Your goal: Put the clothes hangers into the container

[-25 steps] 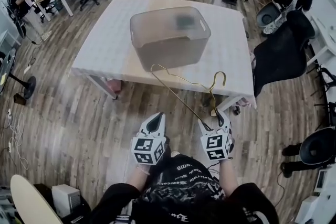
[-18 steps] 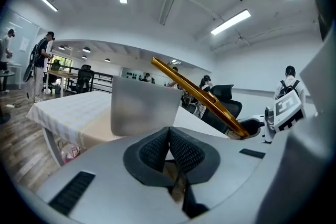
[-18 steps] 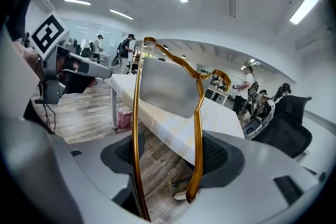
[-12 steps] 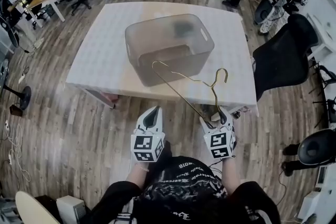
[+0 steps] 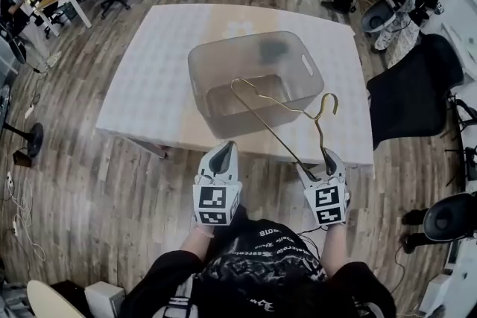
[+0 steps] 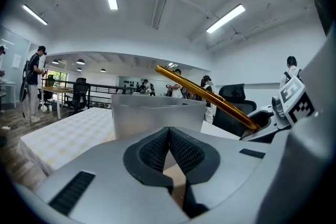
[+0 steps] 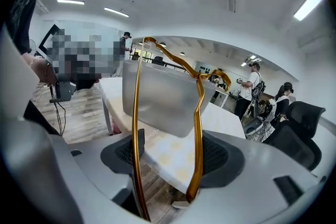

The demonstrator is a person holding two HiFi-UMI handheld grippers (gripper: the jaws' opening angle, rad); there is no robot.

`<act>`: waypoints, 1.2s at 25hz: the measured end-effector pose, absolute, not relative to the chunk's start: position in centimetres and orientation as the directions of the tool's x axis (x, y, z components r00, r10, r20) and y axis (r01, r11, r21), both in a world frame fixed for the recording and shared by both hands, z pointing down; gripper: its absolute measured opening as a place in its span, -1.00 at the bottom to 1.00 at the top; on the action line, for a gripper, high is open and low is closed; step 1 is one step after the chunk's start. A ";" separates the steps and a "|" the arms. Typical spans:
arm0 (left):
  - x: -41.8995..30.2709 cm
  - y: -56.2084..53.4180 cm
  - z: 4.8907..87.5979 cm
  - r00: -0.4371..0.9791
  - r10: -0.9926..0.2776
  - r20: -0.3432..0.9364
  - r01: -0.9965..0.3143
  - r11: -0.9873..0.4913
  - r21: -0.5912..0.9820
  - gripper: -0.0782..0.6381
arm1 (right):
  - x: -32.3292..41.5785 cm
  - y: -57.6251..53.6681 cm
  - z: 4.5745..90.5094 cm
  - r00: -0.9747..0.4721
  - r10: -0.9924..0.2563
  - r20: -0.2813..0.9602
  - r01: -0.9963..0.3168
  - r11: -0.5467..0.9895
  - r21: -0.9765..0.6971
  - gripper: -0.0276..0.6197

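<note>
Now, bench [image 5: 149,78]: broad white top over a wood floor, with the container standing on it.
Container [image 5: 205,93]: translucent tub with an open top, just ahead of both tools.
Hanger [image 7: 198,128]: gold wire, off the bench, rising out of the right tool and slanting up-left; its far corner shows against the container's near wall, and the hook curls at the right.
Right tool [image 5: 320,162]: clenched on the hanger, one wire against each pad.
Left tool [image 5: 223,153]: pads pressed together with nothing between them, just left of the hanger and apart from it.
</note>
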State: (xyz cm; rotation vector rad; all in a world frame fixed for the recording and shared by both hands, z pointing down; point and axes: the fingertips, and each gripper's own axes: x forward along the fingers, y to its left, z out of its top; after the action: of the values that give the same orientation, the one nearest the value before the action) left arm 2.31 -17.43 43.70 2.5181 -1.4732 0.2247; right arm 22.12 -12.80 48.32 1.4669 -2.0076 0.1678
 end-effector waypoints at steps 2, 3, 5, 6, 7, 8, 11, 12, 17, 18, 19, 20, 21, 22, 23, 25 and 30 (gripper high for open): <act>2.2 -18.4 43.4 0.504 -0.831 0.236 -0.864 -0.483 0.145 -0.73 | 22.0 -14.1 47.5 -0.189 -0.804 0.564 -0.883 0.390 0.260 0.07; 2.2 -18.9 43.1 0.512 -0.827 0.232 -0.859 -0.486 0.163 -0.73 | 21.9 -14.7 47.0 -0.199 -0.800 0.566 -0.876 0.404 0.264 0.07; 1.8 -19.5 43.1 0.520 -0.822 0.234 -0.854 -0.492 0.169 -0.73 | 21.5 -15.7 46.3 -0.210 -0.794 0.571 -0.857 0.430 0.283 0.07; 1.3 -19.6 43.3 0.520 -0.820 0.240 -0.854 -0.494 0.162 -0.73 | 21.2 -16.1 46.0 -0.212 -0.791 0.574 -0.848 0.441 0.295 0.07; 0.8 -19.8 43.6 0.518 -0.819 0.247 -0.855 -0.496 0.150 -0.73 | 20.8 -16.6 45.8 -0.213 -0.787 0.578 -0.839 0.451 0.304 0.07; 0.4 -19.9 43.6 0.518 -0.818 0.250 -0.855 -0.500 0.136 -0.73 | 20.5 -17.0 45.6 -0.216 -0.783 0.583 -0.831 0.461 0.312 0.07; -0.2 -20.6 43.1 0.533 -0.809 0.249 -0.845 -0.520 0.122 -0.73 | 20.2 -19.0 44.4 -0.235 -0.764 0.601 -0.804 0.500 0.321 0.07; -0.4 -21.0 42.9 0.540 -0.805 0.248 -0.841 -0.524 0.131 -0.73 | 20.2 -19.8 44.0 -0.243 -0.756 0.608 -0.793 0.516 0.324 0.07; -2.4 -21.8 41.7 0.544 -0.811 0.216 -0.839 -0.520 0.163 -0.73 | 20.6 -22.2 42.8 -0.240 -0.714 0.658 -0.731 0.579 0.362 0.07; -2.9 -22.0 41.5 0.531 -0.821 0.209 -0.847 -0.508 0.156 -0.73 | 20.9 -22.5 42.6 -0.238 -0.705 0.668 -0.719 0.590 0.367 0.07; -3.3 -22.3 41.3 0.516 -0.832 0.204 -0.856 -0.494 0.150 -0.73 | 21.2 -22.9 42.4 -0.241 -0.693 0.680 -0.707 0.605 0.366 0.07; -3.6 -22.7 41.2 0.501 -0.841 0.202 -0.865 -0.480 0.149 -0.73 | 21.6 -23.4 42.4 -0.248 -0.674 0.696 -0.693 0.625 0.358 0.07; -3.7 -23.1 41.2 0.490 -0.848 0.203 -0.871 -0.466 0.155 -0.73 | 21.9 -23.8 42.4 -0.259 -0.649 0.716 -0.676 0.651 0.345 0.07; -3.8 -23.5 41.1 0.481 -0.853 0.204 -0.876 -0.454 0.164 -0.73 | 22.3 -24.2 42.5 -0.272 -0.617 0.739 -0.656 0.680 0.326 0.07; -3.8 -23.9 41.1 0.471 -0.858 0.205 -0.880 -0.442 0.172 -0.73 | 22.6 -24.7 42.7 -0.283 -0.581 0.763 -0.634 0.710 0.306 0.07; -4.2 -24.7 40.9 0.448 -0.870 0.205 -0.892 -0.417 0.176 -0.73 | 22.7 -25.7 42.7 -0.296 -0.516 0.804 -0.593 0.759 0.269 0.07; -6.7 -24.4 40.2 0.388 -0.899 0.201 -0.918 -0.358 0.173 -0.73 | 21.3 -26.6 41.8 -0.282 -0.392 0.876 -0.507 0.836 0.211 0.07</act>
State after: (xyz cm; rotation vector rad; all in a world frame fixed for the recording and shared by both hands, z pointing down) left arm -6.67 -24.37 40.15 2.3933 -1.6047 0.1035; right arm 21.26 -26.57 41.77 0.6724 -1.9075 0.1300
